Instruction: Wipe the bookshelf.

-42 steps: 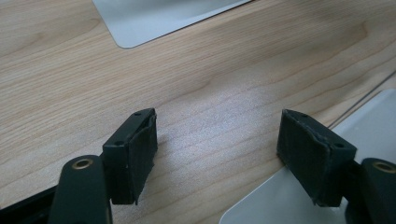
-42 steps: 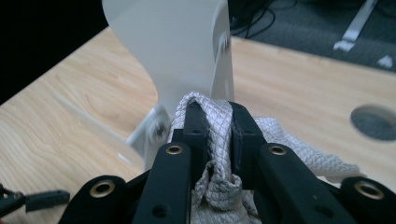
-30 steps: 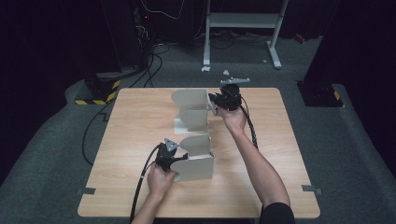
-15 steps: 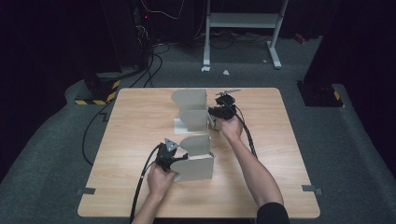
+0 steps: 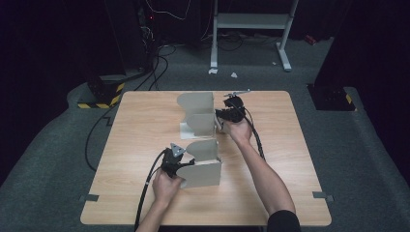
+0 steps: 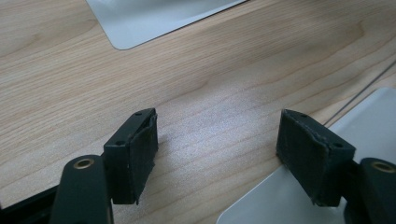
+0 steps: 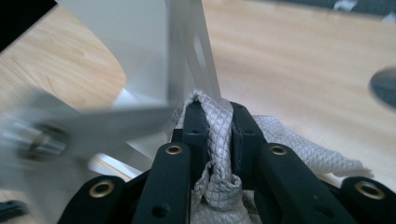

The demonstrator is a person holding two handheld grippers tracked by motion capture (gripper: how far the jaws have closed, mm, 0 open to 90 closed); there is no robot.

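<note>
Two grey sheet-metal stands are on the wooden table. My left gripper [image 5: 183, 163] rests at the left edge of the near stand [image 5: 205, 166]. In the left gripper view the left gripper [image 6: 217, 135] is open, with bare wood between its pads, and its right jaw hangs over a flat metal base plate [image 6: 373, 126]. My right gripper [image 5: 221, 116] is at the right side of the far stand [image 5: 196, 113]. The right gripper [image 7: 218, 112] is shut on a fold of white woven cloth [image 7: 299, 144], just in front of that stand's upright plate [image 7: 184, 51].
The table [image 5: 135, 145] has bare wood to the left and right of the stands. Black cables [image 5: 150, 181] trail from both grippers toward the front edge. A second metal base corner [image 6: 154, 18] lies ahead of the left gripper. Dark floor and a white frame lie beyond.
My right hand has sunk toward the table beside the far stand, with the cloth still in its jaws. The left hand and the near stand have stayed where they were.
</note>
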